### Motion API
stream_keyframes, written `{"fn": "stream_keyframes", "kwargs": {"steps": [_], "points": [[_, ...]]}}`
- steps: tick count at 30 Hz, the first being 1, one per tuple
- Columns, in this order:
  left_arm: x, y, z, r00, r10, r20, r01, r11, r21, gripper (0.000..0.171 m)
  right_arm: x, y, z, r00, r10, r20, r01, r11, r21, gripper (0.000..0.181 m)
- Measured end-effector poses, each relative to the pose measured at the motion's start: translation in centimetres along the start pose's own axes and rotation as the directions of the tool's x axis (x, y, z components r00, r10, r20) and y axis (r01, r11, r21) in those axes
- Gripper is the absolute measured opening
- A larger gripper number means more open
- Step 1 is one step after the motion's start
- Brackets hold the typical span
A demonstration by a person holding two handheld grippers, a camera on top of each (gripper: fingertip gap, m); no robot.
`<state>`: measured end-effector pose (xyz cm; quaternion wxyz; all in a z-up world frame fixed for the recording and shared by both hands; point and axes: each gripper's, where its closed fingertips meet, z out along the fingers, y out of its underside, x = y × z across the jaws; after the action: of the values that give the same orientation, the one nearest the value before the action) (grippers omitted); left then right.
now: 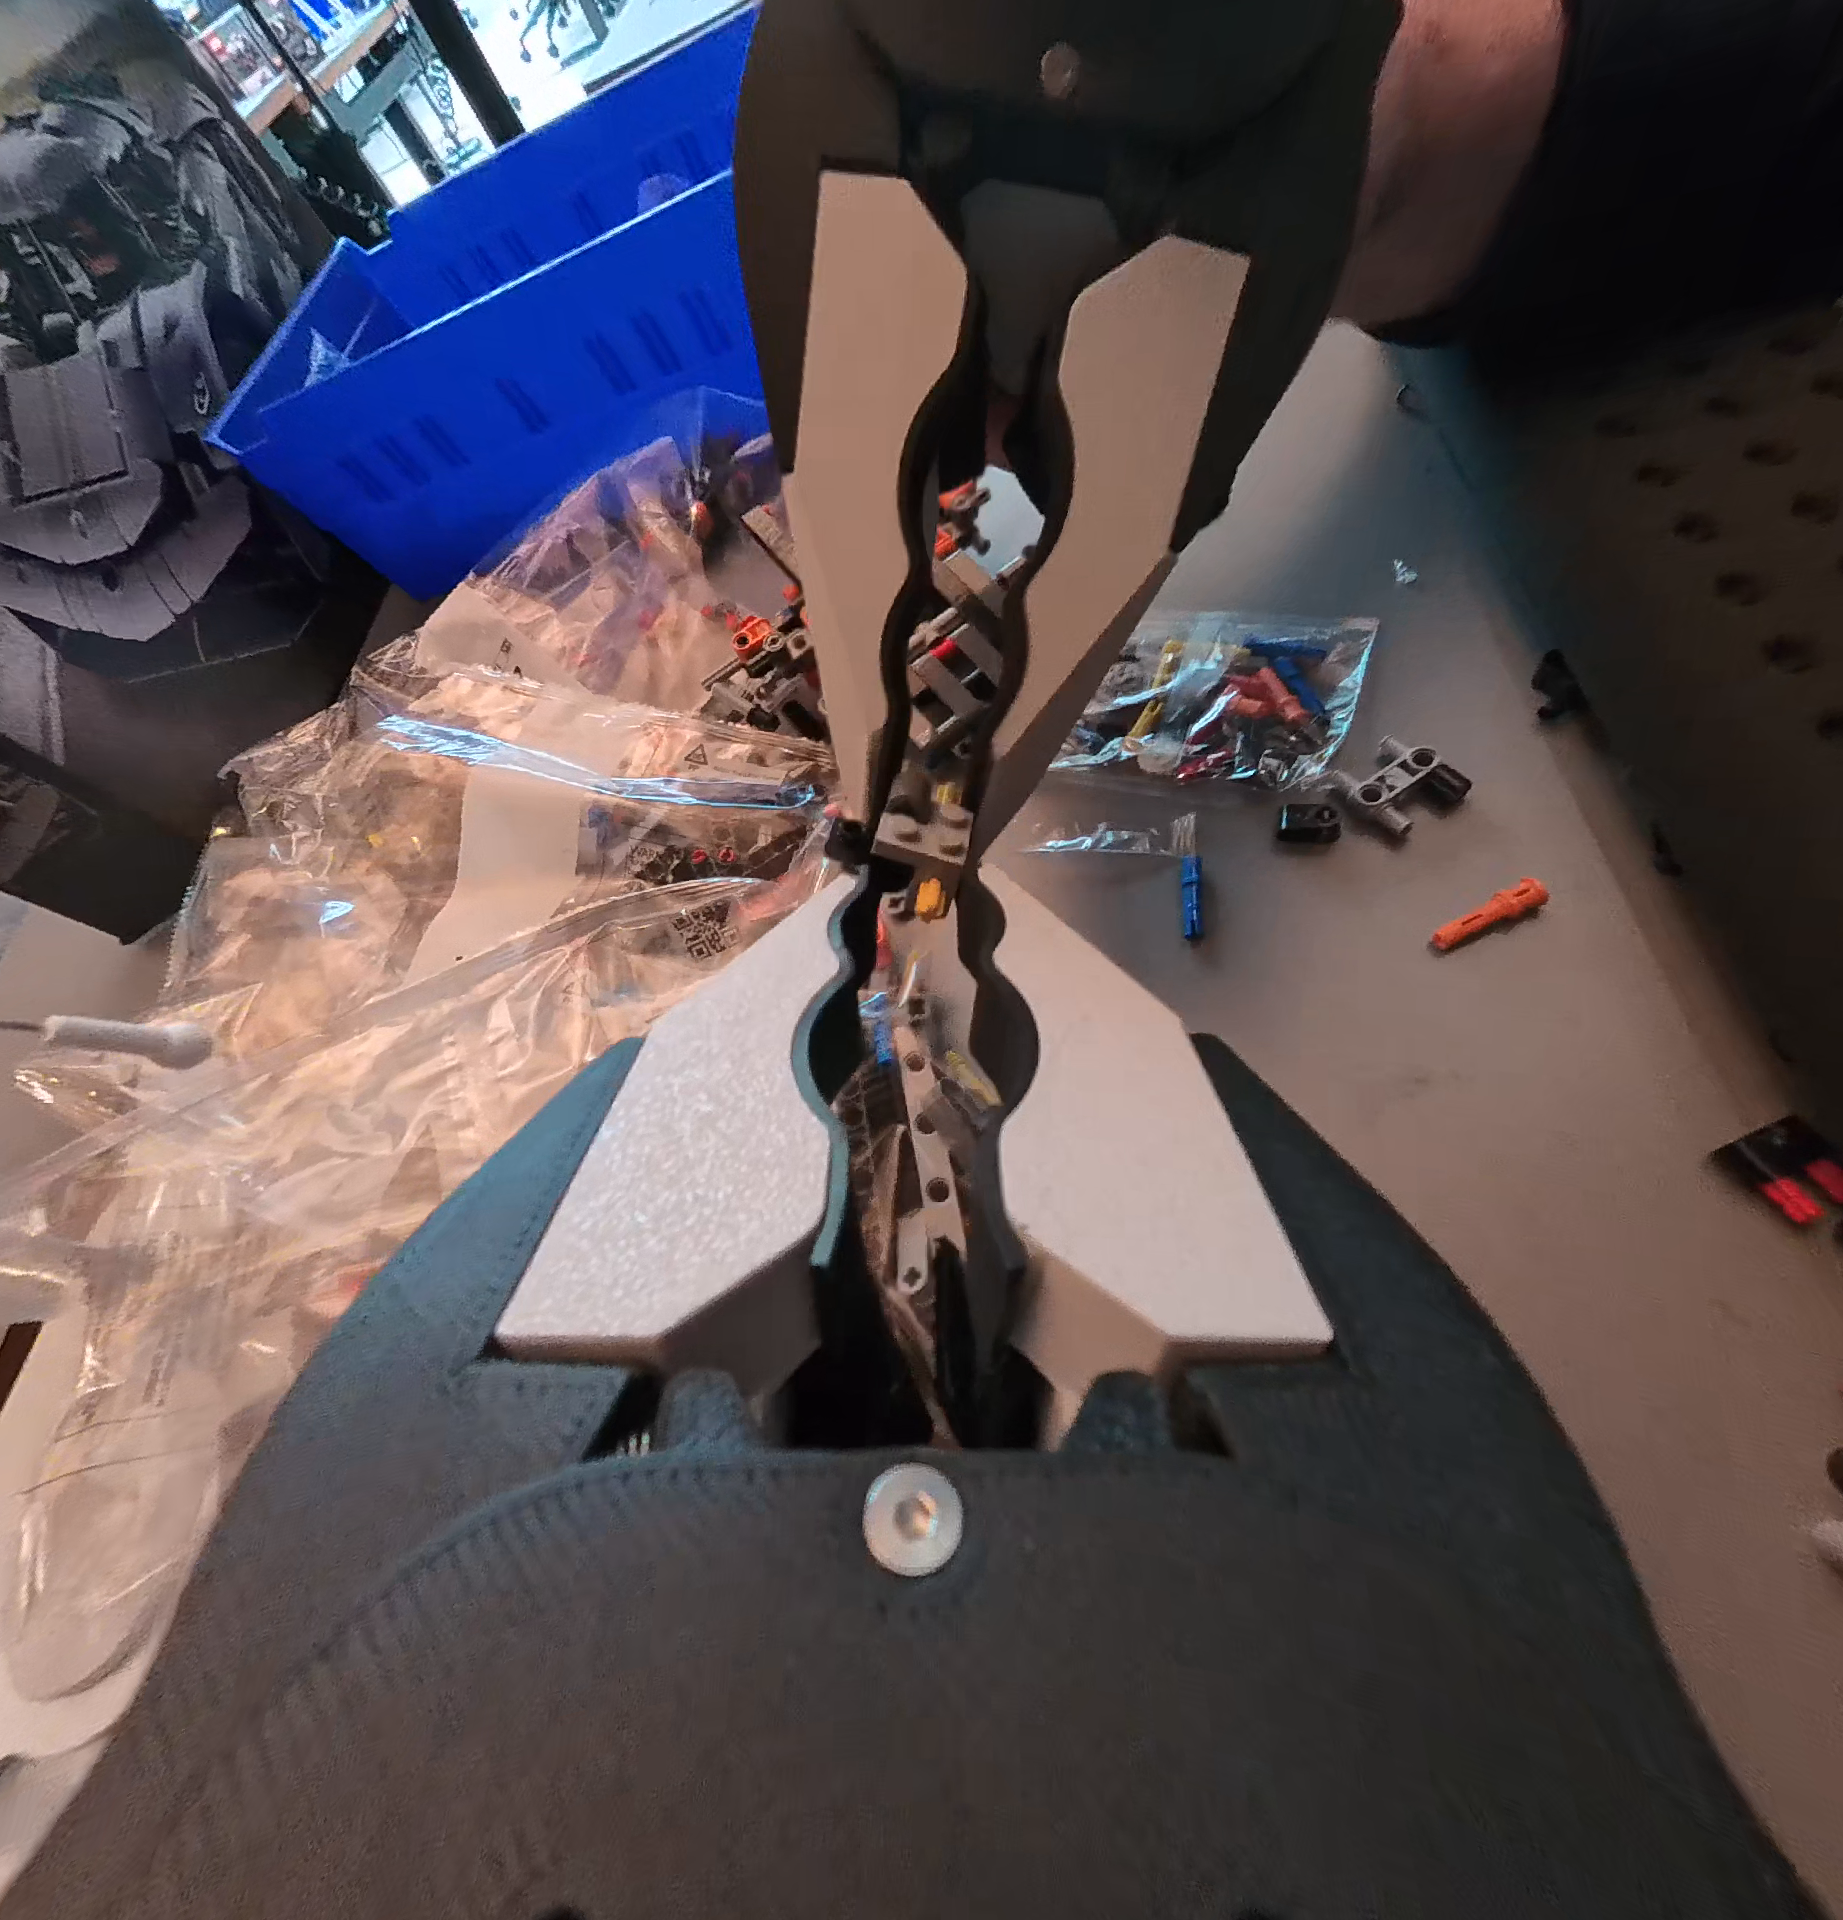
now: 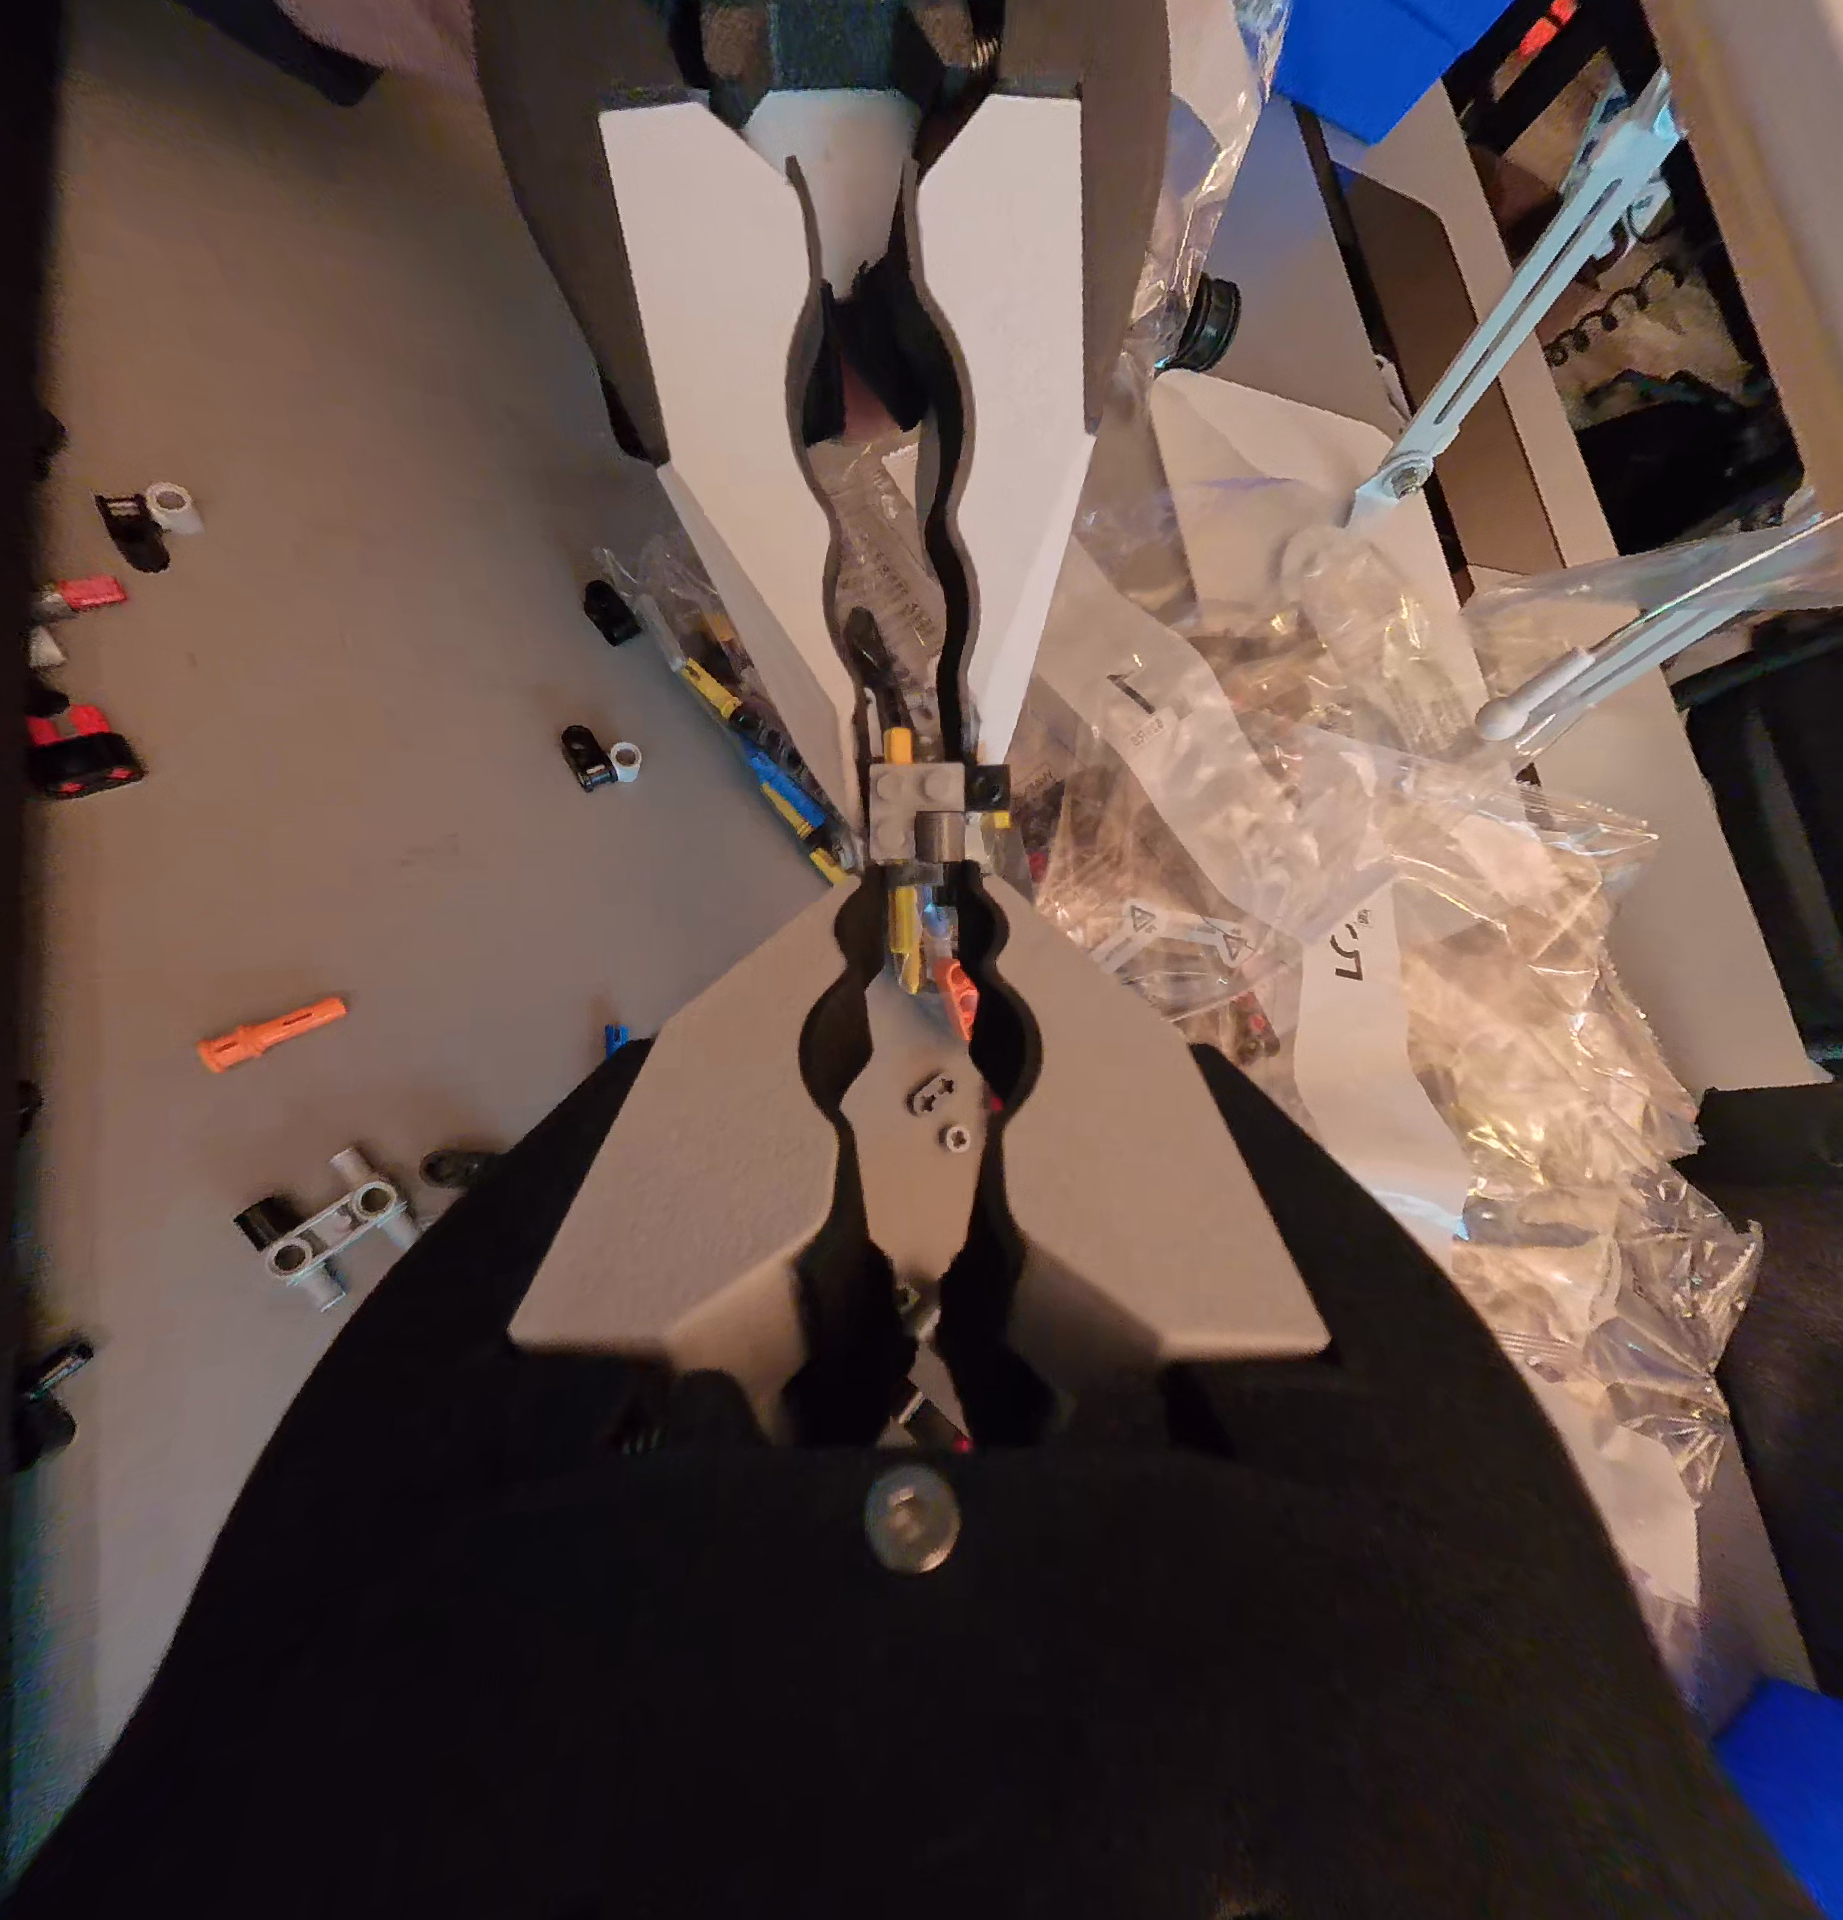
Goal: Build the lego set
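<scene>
Two sets of fingers meeting tip to tip over the worktop (image 1: 1416, 1091), each drawn in to a narrow slot. Nearest, at centre frame in the left wrist view, left gripper (image 1: 917, 904) clenched from below on a small grey brick assembly (image 1: 922, 836); right gripper (image 2: 922, 883) pinching the same piece from the opposite side, probably so one steadies while the other presses a part home. Impossible to tell which of them bears the load. Assembly raised clear of the clutter, likely for a clean line of push. Just beyond, right of centre, a blue pin (image 1: 1192, 899) and an orange pin (image 1: 1488, 914) lying loose, apart from each other, within easy reach. Farther up, a clear bag of coloured pins (image 1: 1229, 696), and a partly built grey model (image 1: 761, 665) half hidden behind the upper fingers. Left of centre, crumpled empty bags (image 1: 377, 935) pushed aside. Farthest, upper left, blue bins (image 1: 501, 416).
</scene>
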<state>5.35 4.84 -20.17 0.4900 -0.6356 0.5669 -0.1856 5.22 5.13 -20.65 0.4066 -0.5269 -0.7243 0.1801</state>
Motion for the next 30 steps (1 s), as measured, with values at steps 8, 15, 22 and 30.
{"fn": "stream_keyframes", "kwargs": {"steps": [8, 15, 22, 30], "points": [[0.5, -0.9, -0.7, 0.996, -0.053, -0.068, 0.058, 0.996, 0.067, 0.006, -0.2, -0.5, -1.1, 1.000, -0.012, 0.016, 0.011, 0.999, 0.038, 0.011], [0.8, -0.7, -0.7, 0.995, -0.050, -0.089, 0.055, 0.997, 0.055, 0.006, -0.5, -0.5, -1.0, 0.998, -0.066, 0.000, 0.066, 0.998, 0.015, 0.011], [0.2, 0.7, 0.2, 0.999, -0.031, -0.030, 0.031, 0.999, -0.026, 0.035, -1.1, 0.4, 0.0, 0.997, -0.069, 0.038, 0.070, 0.997, -0.029, 0.011], [1.0, 0.6, 0.8, 0.996, 0.090, -0.007, -0.090, 0.995, -0.049, 0.024, -1.5, 0.6, 0.4, 0.996, -0.059, 0.065, 0.062, 0.997, -0.038, 0.011]]}}
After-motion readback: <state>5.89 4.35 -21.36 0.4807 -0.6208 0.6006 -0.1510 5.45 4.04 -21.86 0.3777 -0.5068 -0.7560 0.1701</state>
